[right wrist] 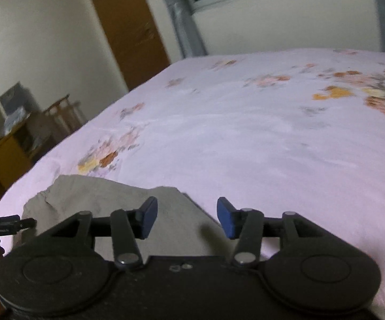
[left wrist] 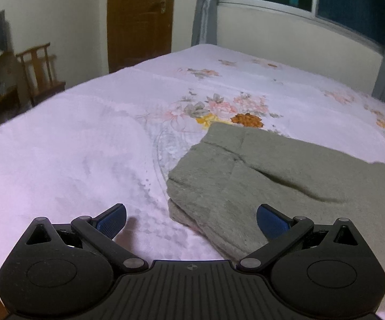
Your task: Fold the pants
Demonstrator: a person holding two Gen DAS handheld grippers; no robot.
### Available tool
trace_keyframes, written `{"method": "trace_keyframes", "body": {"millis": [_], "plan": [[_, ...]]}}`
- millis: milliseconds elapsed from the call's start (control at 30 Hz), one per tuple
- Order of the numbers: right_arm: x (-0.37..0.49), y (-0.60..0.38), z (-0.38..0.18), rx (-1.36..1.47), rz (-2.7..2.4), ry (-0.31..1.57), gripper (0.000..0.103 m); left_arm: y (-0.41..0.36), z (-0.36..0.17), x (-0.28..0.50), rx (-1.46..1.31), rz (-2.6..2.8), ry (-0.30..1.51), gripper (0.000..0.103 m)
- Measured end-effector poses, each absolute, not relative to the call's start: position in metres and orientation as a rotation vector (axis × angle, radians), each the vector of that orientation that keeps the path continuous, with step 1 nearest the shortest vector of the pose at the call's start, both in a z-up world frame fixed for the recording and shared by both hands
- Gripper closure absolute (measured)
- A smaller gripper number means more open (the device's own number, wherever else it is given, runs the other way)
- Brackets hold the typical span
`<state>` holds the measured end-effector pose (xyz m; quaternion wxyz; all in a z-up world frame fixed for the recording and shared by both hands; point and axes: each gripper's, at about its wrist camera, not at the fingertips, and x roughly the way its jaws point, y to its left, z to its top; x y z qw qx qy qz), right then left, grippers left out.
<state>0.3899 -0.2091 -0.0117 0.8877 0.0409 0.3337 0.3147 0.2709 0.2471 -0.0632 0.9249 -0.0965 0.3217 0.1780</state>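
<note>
While spread wide, left gripper (left wrist: pixel 191 220) and right gripper (right wrist: pixel 187 217) grip nothing. Folded on bed (left wrist: pixel 85 144): grey pants (left wrist: pixel 259 176), fuzzy, layered.

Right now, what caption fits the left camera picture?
Open left hand-held gripper hovers by folded grey pants on a pink floral bedspread.

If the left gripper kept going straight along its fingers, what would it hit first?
Most likely the near left edge of the folded grey pants, which lie partly between the open left gripper fingers, or the pink floral bedspread beside them; depth is unclear.
</note>
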Motion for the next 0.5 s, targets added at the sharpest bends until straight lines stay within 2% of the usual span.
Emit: {"method": "trace_keyframes", "body": {"millis": [333, 500], "plan": [[0.443, -0.161, -0.039, -0.027, 0.771, 0.811, 0.062, 0.255, -0.072, 0.273, -0.288, 0.354, 0.650, 0.000], [0.453, -0.157, -0.048, 0.005, 0.902, 0.895, 0.064, 0.255, -0.078, 0.270, -0.296, 0.346, 0.656, 0.000]]}}
